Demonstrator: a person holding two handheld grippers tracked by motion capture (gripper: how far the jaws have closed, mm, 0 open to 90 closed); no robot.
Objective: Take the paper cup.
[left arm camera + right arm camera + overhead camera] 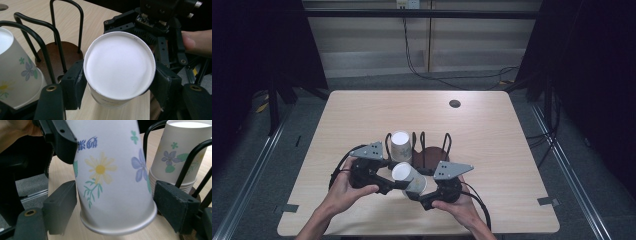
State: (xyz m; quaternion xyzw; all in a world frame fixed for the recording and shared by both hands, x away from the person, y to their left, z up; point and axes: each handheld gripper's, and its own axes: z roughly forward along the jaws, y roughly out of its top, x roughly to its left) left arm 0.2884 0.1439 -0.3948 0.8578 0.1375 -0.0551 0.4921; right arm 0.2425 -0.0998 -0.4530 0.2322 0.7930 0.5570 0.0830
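A flowered paper cup (408,177) lies tilted in the air near the table's front edge, its white closed end up and to the left. My left gripper (400,180) is shut on that closed end; in the left gripper view its pads (75,85) press the cup (119,67) on both sides. My right gripper (418,193) reaches around the rim end. In the right gripper view the cup (112,170) stands between the jaws of the gripper (115,205), and a thin gap shows at the left pad (62,205). A stack of upturned cups (401,145) sits in the wire rack (432,152).
The rack's black wire loops (42,47) and dark round base (67,52) stand just behind the held cup, with the cup stack (180,152) in the left slot. A grommet hole (455,103) lies at the far right of the wooden table (492,135).
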